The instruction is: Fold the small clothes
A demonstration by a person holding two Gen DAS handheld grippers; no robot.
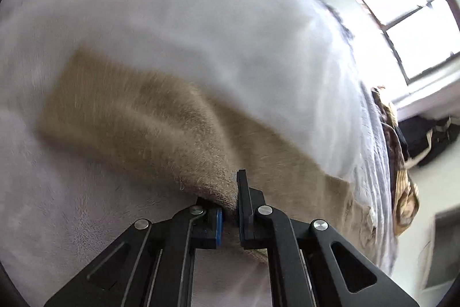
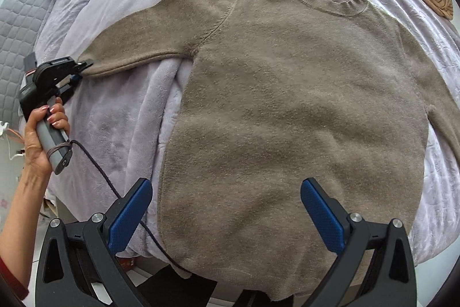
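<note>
While flat on lilac bedspread (image 2: 120, 134), brown sweater (image 2: 287, 111); L claw (image 1: 230, 209) clamped on cuff (image 1: 221, 192); R claw (image 2: 227, 209) wide, empty

A brown sweater (image 2: 287, 105) lies flat on a lilac blanket (image 2: 120, 117). The right gripper (image 2: 227, 209) hovers open above its hem, while a hand (image 2: 37, 140) holds the left gripper (image 2: 83, 66) at the sleeve cuff.
</note>
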